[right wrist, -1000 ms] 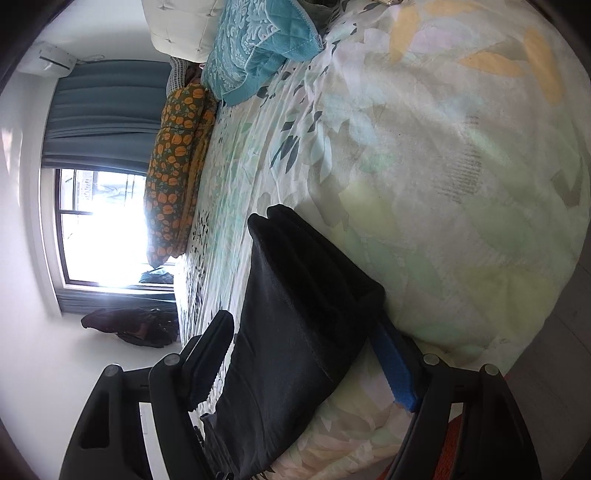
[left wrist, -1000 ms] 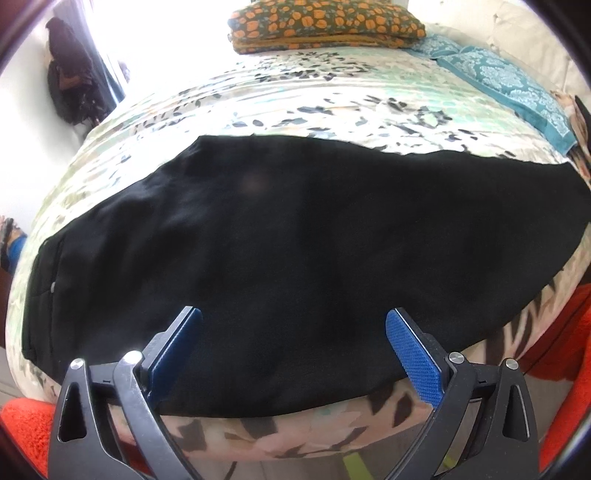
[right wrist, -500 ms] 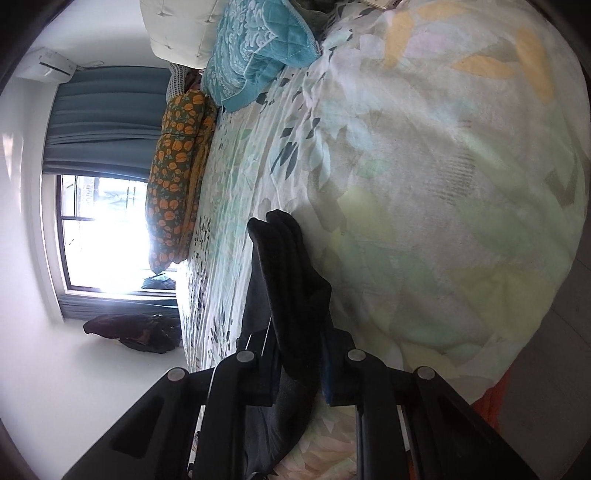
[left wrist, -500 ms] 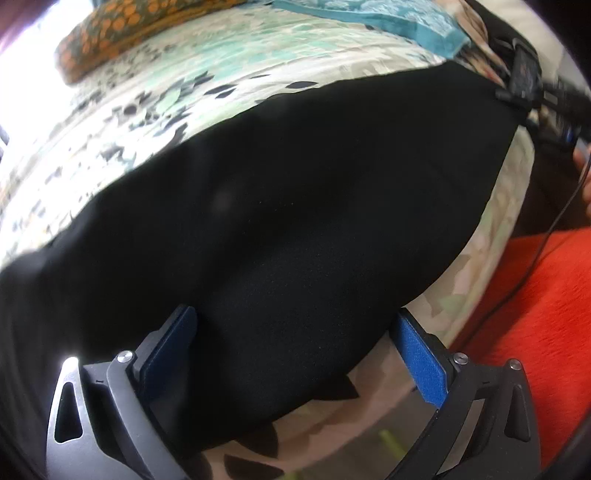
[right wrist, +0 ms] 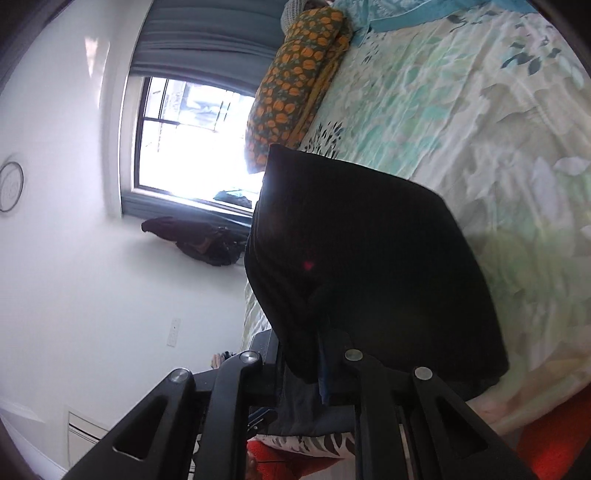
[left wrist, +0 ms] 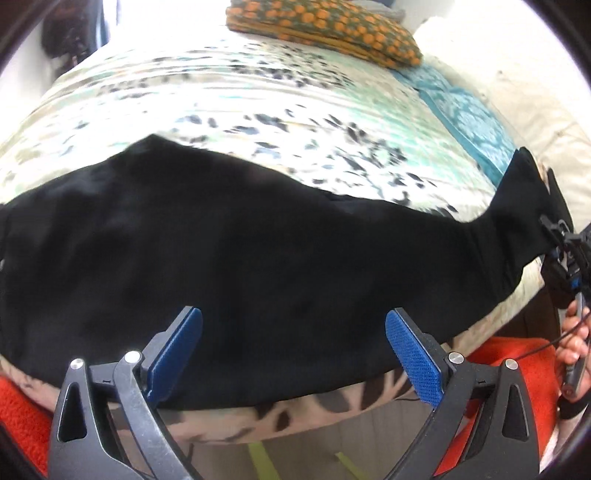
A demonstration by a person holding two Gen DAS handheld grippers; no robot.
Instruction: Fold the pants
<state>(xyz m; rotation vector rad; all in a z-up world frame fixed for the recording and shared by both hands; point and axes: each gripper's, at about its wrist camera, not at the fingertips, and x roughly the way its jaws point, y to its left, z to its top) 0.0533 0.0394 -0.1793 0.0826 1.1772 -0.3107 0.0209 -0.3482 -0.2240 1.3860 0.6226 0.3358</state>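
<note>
covering most of both views is the bed (left wrist: 229,96), which is dressed in a pale sheet printed with green and dark leaves. black pants (left wrist: 236,258) are spread across its near side in the left wrist view, with one end lifted off the sheet at the far right of that view. that raised end (right wrist: 369,266) is seen in the right wrist view as a dark sheet of cloth hanging in front of the camera, above the bed. an orange-patterned pillow (left wrist: 325,29) is laid at the far side of the bed, and a teal quilted cover (left wrist: 469,114) is laid just beside it. an orange rug (left wrist: 517,365) is seen on the floor below the bed's edge. the left tongs (left wrist: 293,339) are held wide apart over the near edge of the pants, and nothing is gripped between the blue pads (left wrist: 413,358). the right tongs (right wrist: 317,369) have just been closing and are clamped together on the pants' end, with the cloth pinched between them. a hand (left wrist: 574,339) is glimpsed at the right rim of the left wrist view.
</note>
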